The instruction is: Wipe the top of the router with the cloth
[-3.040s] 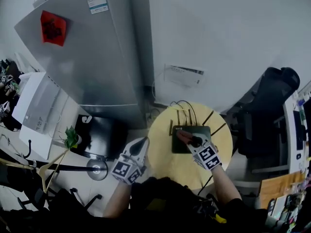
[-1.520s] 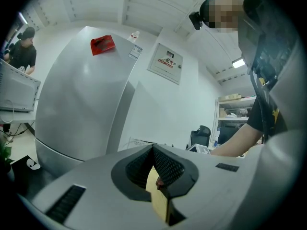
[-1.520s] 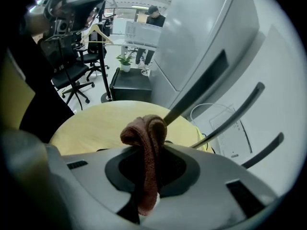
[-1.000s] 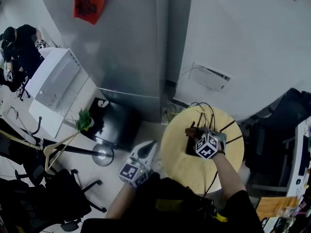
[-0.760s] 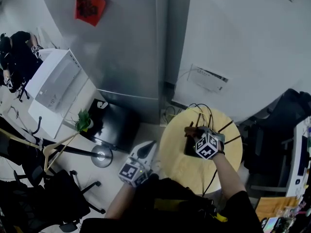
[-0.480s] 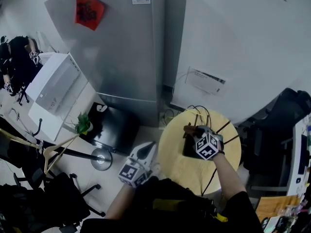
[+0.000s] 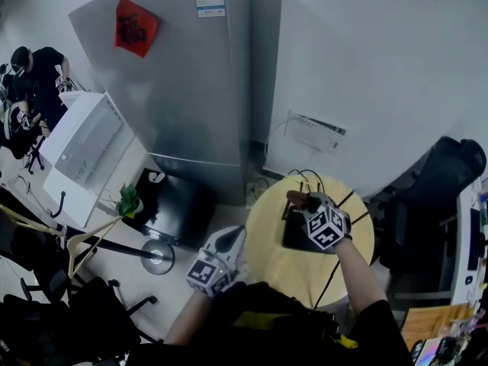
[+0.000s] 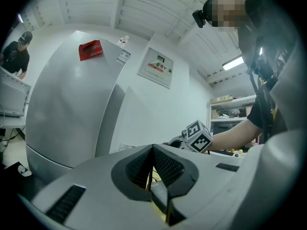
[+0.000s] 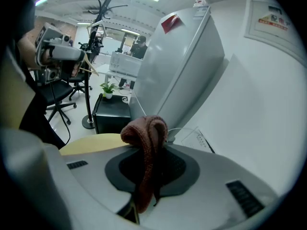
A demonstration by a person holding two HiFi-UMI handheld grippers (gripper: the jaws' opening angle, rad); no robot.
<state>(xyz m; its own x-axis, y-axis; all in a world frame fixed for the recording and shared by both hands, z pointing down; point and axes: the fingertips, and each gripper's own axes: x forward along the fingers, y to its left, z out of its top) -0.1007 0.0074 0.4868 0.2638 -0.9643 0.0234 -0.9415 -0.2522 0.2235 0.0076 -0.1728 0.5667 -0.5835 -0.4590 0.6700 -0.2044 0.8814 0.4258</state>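
The cloth (image 9: pixel 144 138) in the right tongs (image 9: pixel 152 162) is a rusty reddish-brown knit. Both tongs have white shells and dark grey ribbed pads, and their cubes (image 7: pixel 326 229) carry black-and-white square markers. Below the right tongs the router (image 7: pixel 296 239) is black and the desk (image 7: pixel 271 265) pale yellow. Beyond the left tongs (image 8: pixel 153 152) the fridge (image 8: pixel 72 109) is silver-grey with 1 red sticker (image 8: pixel 90 49).

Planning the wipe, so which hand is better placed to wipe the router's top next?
Right. The right tongs clamp the cloth over the router; the left tongs are shut, empty, beside the table.
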